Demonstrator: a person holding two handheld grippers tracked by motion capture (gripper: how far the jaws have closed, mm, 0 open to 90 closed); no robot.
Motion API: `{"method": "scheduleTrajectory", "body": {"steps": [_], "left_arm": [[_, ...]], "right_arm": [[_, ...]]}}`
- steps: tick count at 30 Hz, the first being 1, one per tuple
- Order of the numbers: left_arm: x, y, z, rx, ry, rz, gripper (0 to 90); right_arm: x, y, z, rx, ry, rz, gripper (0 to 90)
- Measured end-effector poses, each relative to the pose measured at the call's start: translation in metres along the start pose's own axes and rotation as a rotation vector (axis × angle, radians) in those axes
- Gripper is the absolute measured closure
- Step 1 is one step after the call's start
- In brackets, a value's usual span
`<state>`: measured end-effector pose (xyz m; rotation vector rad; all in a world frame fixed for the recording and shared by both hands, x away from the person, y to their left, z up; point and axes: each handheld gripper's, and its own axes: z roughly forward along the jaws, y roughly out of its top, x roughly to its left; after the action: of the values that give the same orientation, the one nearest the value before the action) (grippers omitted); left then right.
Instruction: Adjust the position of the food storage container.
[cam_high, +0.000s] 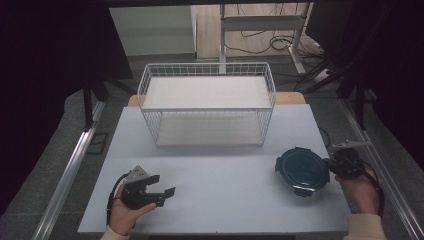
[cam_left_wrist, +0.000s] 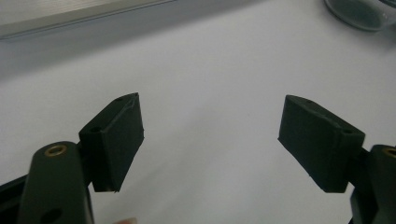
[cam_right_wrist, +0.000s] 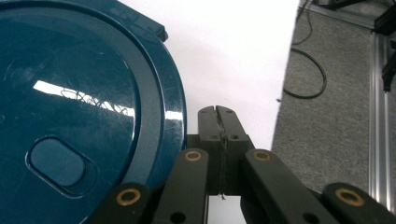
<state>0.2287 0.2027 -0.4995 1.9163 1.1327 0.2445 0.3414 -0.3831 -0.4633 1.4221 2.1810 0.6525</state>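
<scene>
A round dark-blue container (cam_high: 302, 170) with a clip-on lid sits on the table's right side. In the right gripper view its lid (cam_right_wrist: 79, 93) takes up the left half. My right gripper (cam_high: 330, 165) is just right of the container's rim. Its jaws (cam_right_wrist: 217, 114) are pressed together with nothing visible between them, close beside the rim. My left gripper (cam_high: 166, 185) rests at the front left of the table, held by a hand and pointing right. It stands open (cam_left_wrist: 210, 140) over bare tabletop, with the container's edge (cam_left_wrist: 359, 14) far off at the top right.
A white two-tier wire rack (cam_high: 206, 102) stands at the back centre of the pale table (cam_high: 220, 205). Metal rails run along both sides of the table (cam_high: 65, 175). Cables lie on the grey floor to the right (cam_right_wrist: 303, 74).
</scene>
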Motion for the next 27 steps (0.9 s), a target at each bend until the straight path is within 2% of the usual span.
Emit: {"method": "scheduleTrajectory", "body": {"steps": [15, 22, 27], "left_arm": [[0.001, -0.001, 0.0, 0.005, -0.002, 0.002, 21.5], [0.001, 0.0, 0.0, 0.006, -0.002, 0.005, 21.5], [0.0, 0.0, 0.001, 0.01, -0.007, 0.005, 21.5]], "right_arm": [[0.041, 0.012, 0.005, 0.003, 0.083, -0.085, 90.0], [0.064, 0.014, 0.005, 0.01, 0.095, -0.115, 90.0], [0.078, 0.017, 0.005, 0.011, 0.137, -0.145, 90.0]]}}
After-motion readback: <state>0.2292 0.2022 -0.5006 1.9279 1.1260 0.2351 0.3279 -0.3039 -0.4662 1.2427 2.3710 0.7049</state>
